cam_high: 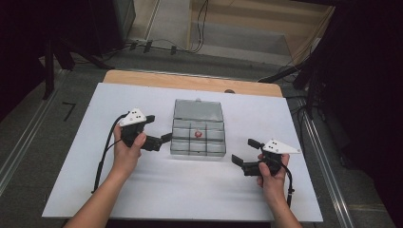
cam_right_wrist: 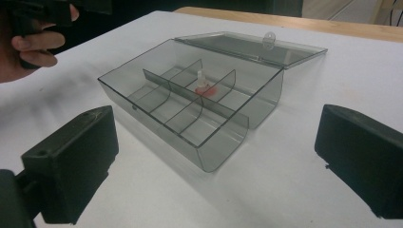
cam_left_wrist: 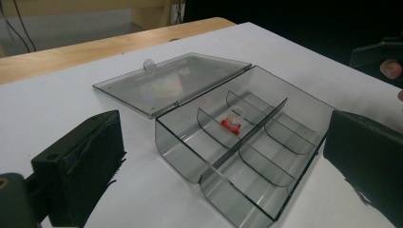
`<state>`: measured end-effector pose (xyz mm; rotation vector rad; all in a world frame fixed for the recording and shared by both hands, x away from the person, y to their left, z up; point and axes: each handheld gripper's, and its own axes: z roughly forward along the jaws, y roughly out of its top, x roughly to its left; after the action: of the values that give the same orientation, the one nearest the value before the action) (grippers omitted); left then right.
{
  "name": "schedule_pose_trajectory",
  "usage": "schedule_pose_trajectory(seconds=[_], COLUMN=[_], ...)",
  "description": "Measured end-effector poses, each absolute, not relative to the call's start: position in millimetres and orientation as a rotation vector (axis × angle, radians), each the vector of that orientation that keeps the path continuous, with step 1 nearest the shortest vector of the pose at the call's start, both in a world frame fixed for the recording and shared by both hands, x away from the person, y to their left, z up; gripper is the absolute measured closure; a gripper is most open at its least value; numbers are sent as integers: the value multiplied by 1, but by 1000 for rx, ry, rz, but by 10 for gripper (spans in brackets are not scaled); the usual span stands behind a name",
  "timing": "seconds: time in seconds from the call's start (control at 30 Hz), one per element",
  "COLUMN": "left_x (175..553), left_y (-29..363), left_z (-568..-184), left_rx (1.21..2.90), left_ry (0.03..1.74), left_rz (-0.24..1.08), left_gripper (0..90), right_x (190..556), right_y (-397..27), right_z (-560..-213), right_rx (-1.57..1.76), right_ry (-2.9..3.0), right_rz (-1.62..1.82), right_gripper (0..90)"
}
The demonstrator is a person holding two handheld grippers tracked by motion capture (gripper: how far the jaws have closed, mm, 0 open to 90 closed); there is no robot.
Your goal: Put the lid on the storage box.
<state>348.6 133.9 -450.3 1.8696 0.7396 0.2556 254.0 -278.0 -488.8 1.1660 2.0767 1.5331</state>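
A clear grey plastic box with several compartments sits in the middle of the white board, its lid folded flat behind it. A small red and white piece stands in a middle compartment, upright. My left gripper is open just left of the box, jaws pointing at its side wall. My right gripper is open off the box's front right corner. Neither holds anything. Wide-apart jaws frame the box in both gripper views.
The white board covers a wooden table whose far edge shows behind it. Cables trail from both grippers toward the near edge. Beyond the table lie floor cables and dark stands. The other hand shows in the right gripper view.
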Motion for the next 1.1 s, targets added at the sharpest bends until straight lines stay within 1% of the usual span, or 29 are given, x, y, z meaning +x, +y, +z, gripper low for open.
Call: schedule_pose_trajectory(seconds=[0.17, 0.6, 0.77, 1.03, 1.1], left_x=[360, 391, 401, 418, 420], left_y=[125, 112, 107, 102, 99], left_z=[-447, -446, -450, -461, -462], left_rx=[1891, 1882, 1891, 1876, 1885], left_ry=[737, 788, 817, 873, 900], left_rz=[262, 245, 256, 210, 246], left_gripper=[0, 8, 10, 41, 45], right_x=[254, 254, 253, 253, 253], right_y=[-277, -275, -274, -272, -272], right_z=[-490, -492, -492, -492, -492], right_rx=[1176, 1167, 1170, 1170, 1169], right_ry=[2081, 2089, 2094, 2095, 2097], right_rz=[1529, 1523, 1523, 1527, 1525], right_gripper=[0, 0, 0, 0, 0])
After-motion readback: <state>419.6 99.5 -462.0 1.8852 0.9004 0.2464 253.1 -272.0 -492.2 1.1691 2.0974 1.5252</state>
